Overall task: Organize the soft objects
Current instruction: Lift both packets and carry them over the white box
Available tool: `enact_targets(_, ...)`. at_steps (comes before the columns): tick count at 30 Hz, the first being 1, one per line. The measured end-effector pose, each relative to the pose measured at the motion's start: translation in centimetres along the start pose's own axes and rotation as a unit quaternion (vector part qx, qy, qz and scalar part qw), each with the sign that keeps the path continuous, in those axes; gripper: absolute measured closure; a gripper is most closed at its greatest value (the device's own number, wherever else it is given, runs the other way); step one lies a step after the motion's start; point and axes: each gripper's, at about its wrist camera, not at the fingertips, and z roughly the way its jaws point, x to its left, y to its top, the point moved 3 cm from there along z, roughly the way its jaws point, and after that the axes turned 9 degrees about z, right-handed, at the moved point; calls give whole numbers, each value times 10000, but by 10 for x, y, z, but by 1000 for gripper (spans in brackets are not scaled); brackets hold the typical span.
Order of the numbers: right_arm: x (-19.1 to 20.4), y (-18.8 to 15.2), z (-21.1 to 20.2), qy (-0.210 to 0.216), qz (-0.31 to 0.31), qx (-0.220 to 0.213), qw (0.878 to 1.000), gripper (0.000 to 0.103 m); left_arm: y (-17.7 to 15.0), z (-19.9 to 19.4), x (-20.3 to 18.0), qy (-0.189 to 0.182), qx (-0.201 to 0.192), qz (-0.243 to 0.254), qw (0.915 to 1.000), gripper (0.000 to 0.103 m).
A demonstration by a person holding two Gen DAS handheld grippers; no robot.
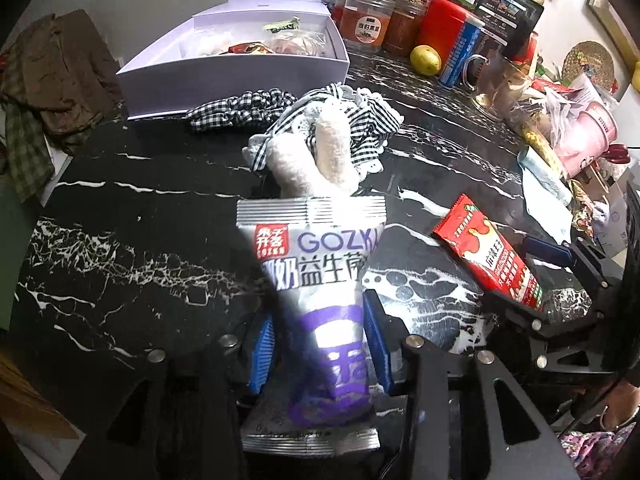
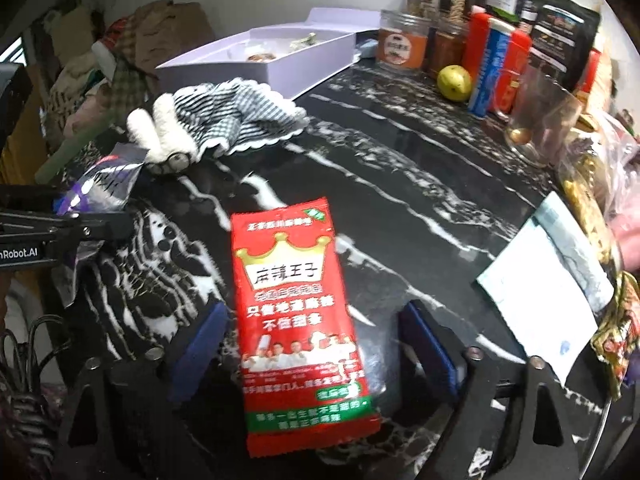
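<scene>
Both wrist views look low and close across the marble counter point(image 1: 120, 240), sharing the white box point(image 2: 280, 68).

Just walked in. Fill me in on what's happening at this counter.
A person with a handheld gripper in each hand is sorting soft items on the black marble counter. The left gripper is shut on a silver snack packet. The right gripper is open, its fingers either side of a red snack packet lying flat. A white box behind already holds some packets.
</scene>
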Motion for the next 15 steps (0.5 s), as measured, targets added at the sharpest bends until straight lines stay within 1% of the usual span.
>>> enact_targets(1,-1,1,-2,-34,26,-87,10000,43,1,0,0,13,-5,-11,10000,63)
enact_targets(2,-2,3,-5,-88,57,-168,9998,56,2,0,1,24,-6,-28,10000,63)
enact_targets(5,-1,4,-4,-114,35,-143,9998,58,3,0,1,35,-33,-99,9999,63)
enact_targets(10,-5,3,-5,38,122,-192,9997,59,1,-1,2,12,-130,-217,9997,63)
enact_targets(11,-7,2,-6,111,147,-234,9996,59,0,-3,4,-23,-132,-231,9996,63)
enact_targets(13,-9,-1,-10,196,200,-277,9992,59,-4,-5,4,-161,-132,-314,9993,67)
enact_targets(15,-11,-6,-14,256,257,-292,9989,59,-7,-8,5,-221,-162,-456,9986,67)
